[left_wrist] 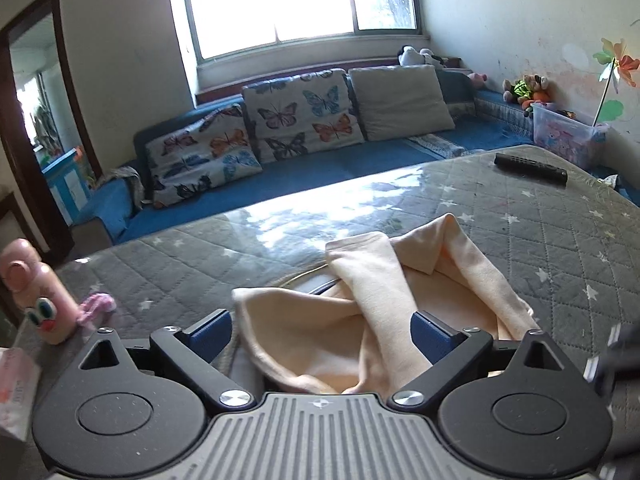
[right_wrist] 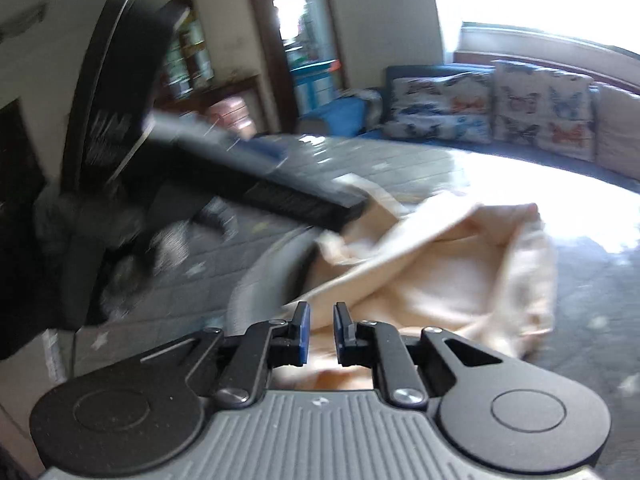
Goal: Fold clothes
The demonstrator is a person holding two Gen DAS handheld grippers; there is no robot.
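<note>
1 peach garment (left_wrist: 372,312), 2 claws: left claw (left_wrist: 322,330) spread wide, right claw (right_wrist: 322,334) narrowly parted, empty.

Home living room: sofa (left_wrist: 304,160), cushions (left_wrist: 302,110)

both claws: left claw (left_wrist: 323,334), right claw (right_wrist: 322,334): black linkages, blue pads, silver screws, grey ribbed base.
</note>
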